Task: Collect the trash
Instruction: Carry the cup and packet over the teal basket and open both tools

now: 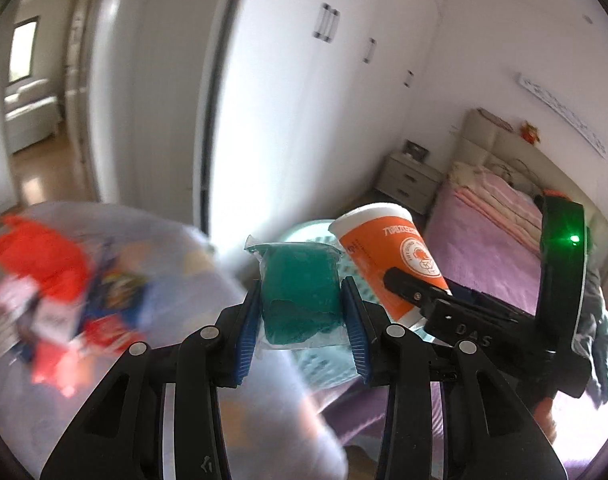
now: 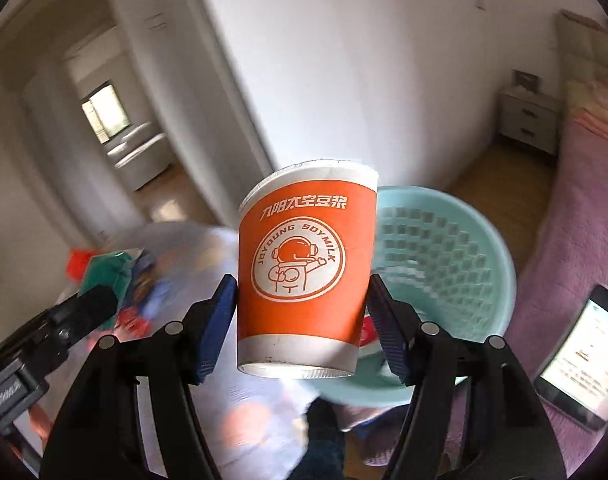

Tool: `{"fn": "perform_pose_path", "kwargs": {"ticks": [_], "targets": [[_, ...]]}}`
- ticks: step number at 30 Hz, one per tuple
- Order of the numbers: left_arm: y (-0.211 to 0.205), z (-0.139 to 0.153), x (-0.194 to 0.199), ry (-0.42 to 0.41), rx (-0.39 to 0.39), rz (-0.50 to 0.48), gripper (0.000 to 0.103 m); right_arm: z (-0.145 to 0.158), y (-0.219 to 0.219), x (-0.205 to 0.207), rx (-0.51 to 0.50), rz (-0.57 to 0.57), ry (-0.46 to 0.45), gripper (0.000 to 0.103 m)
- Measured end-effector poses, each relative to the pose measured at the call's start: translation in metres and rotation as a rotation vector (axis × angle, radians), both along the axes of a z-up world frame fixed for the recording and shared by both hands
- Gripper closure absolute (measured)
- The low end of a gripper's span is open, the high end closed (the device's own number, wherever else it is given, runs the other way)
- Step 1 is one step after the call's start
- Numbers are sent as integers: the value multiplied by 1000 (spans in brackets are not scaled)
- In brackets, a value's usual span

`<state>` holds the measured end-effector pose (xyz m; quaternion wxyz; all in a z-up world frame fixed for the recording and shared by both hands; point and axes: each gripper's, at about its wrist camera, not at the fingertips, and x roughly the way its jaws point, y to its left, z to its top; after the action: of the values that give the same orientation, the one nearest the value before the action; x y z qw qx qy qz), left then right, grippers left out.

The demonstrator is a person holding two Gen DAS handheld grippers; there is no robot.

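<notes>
My left gripper is shut on a clear packet of green stuff, held up in the air. My right gripper is shut on an orange and white paper cup, held upright; the cup also shows in the left wrist view, just right of the packet. A clear plastic bag of colourful trash hangs blurred at the left and shows in the right wrist view too. A light blue plastic basket sits behind and right of the cup.
A bed with a purple cover is on the right, with a lit tablet lying on it. A bedside cabinet stands by the white wardrobe. An open doorway is at the left.
</notes>
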<state>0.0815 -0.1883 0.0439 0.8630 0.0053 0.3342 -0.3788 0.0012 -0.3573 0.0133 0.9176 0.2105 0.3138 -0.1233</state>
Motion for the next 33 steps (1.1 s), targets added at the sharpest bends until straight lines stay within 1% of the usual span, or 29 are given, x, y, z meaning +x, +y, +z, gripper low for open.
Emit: {"fn": "perform_pose_path", "kwargs": {"ticks": [2,4,7,9,12,13,14,15,17,20,24,25,26,27,28,30,33], "targets": [[-24,-6,8,20,4,-39,65,-6,-19,0,17,-53,15,41],[-45,-16,17,45,13,-57,65,-14,-39,0,41,-106,29,41],[-72,-41,33,124,34,-84,65,-25,-59,1,57,-160,57,41],[-85,-52,40,152,44,-98,65,-32,-69,-3,68,-186,75,40],[-96,-64,47,169,55,-105,65,-39,-75,-1,63,-212,94,40],[-98,-66,49,172,54,-105,63,-39,-78,2,59,-218,98,40],[-98,-67,49,173,47,-107,55,-39,-78,5,56,-223,100,40],[-96,-66,48,169,38,-112,51,-40,-78,6,52,-229,102,39],[-93,-62,44,143,25,-109,41,-41,-78,8,44,-235,103,39],[-81,-54,41,128,8,-105,39,-42,-78,11,59,-221,97,39],[-62,-38,33,95,1,-65,39,-38,-78,4,73,-237,80,39],[-56,-29,27,93,-28,-70,38,-36,-75,2,77,-236,74,39],[-49,-21,22,87,-58,-81,33,-33,-70,1,78,-230,65,39],[-43,-13,16,69,-72,-81,31,-31,-68,0,77,-225,59,39],[-34,-3,6,19,-74,-68,29,-27,-64,-1,76,-217,49,39],[-23,10,-5,-36,-71,-62,29,-16,-49,-3,57,-191,18,39],[0,32,-19,-102,-88,-38,29,3,-25,-4,18,-143,-27,39]]}}
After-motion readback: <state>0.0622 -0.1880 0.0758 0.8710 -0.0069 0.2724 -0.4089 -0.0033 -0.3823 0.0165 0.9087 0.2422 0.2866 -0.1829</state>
